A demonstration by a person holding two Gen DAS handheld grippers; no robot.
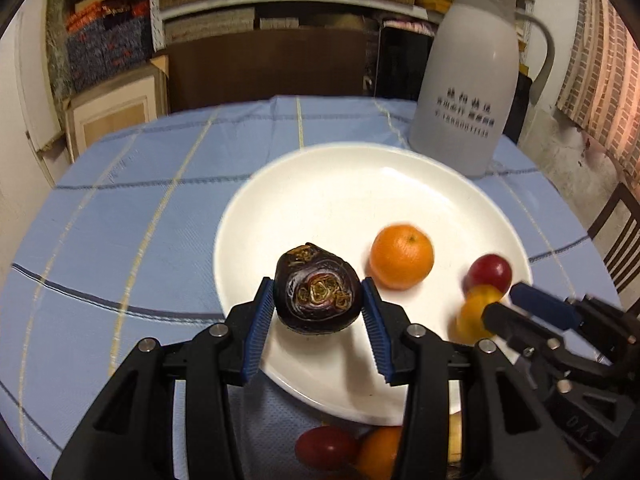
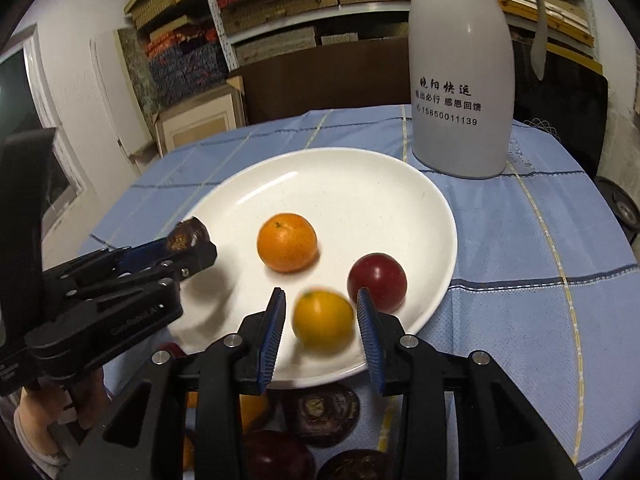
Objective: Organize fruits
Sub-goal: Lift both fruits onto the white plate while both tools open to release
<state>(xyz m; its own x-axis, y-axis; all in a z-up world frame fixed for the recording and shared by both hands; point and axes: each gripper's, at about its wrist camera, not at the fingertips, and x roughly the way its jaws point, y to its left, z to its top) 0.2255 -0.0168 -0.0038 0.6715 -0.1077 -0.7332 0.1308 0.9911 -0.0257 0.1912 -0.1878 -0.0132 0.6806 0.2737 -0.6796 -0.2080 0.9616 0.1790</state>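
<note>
Both claws are carrying fruit over the white plate (image 1: pixel 400 168) and should be lowering it close to the surface before letting go, so nothing rolls into the tangerine (image 2: pixel 287 242). The left claw (image 1: pixel 319 312) is gripping a dark round fruit (image 1: pixel 318 294) above the plate's near-left edge. The right claw (image 2: pixel 322 320) has a yellow-orange fruit (image 2: pixel 323 317) between its pads, just near of the red fruit (image 2: pixel 377 282); more fruit is waiting on the bench (image 1: pixel 120 200) nearer still.

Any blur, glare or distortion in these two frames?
Left wrist view: fisheye bends the table edge, and the orange and plate rim are motion-smeared. Right wrist view: the yellow fruit between the fingers is blurred, the jug print is sharp, and there is mild glare on the plate.
</note>
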